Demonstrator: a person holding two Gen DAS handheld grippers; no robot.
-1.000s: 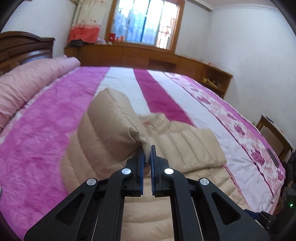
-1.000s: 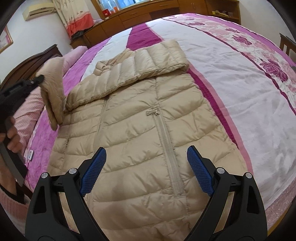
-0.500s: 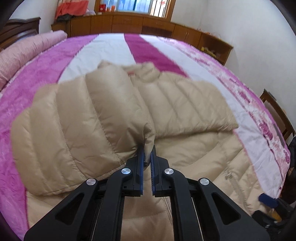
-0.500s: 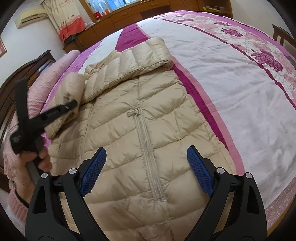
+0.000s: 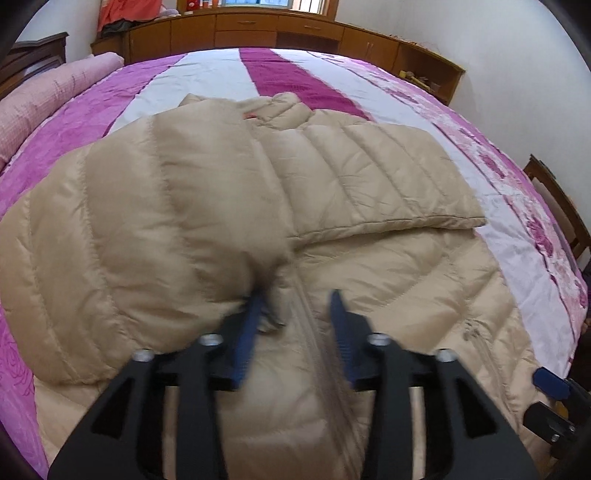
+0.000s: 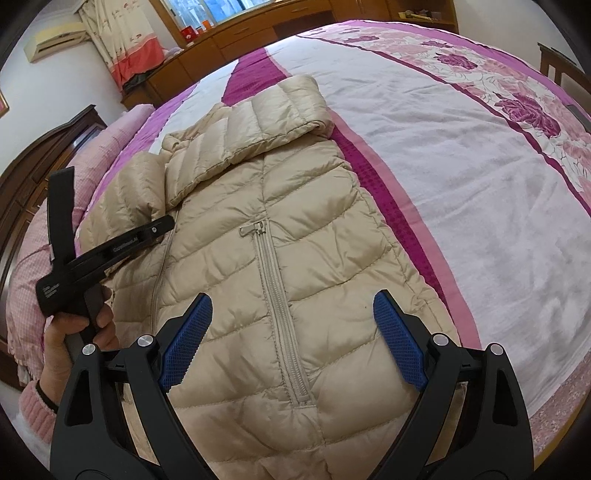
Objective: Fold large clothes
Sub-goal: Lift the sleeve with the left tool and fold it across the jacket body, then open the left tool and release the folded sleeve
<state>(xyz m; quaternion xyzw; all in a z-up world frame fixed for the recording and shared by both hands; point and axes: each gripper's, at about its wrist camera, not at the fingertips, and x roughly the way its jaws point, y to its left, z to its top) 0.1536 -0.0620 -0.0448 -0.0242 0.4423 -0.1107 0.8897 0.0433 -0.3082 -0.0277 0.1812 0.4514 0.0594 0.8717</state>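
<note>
with left gripper [image 5: 297, 321] and right gripper [image 6: 291, 343] both spread, risks puffy sleeve [image 5: 147, 229] springing off jacket [image 6: 295, 240].

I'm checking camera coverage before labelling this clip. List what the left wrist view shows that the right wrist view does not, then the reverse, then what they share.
Only the left wrist view: the left gripper from behind, jaws apart and blurred, beside the folded-in sleeve, and a small orange tag at the collar.

Only the right wrist view: the hand holding the left gripper, a wall air conditioner, the floral curtain, and the right gripper open above the hem.

Both: the beige down jacket, its zipper, the striped bedspread and the wooden cabinets.
</note>
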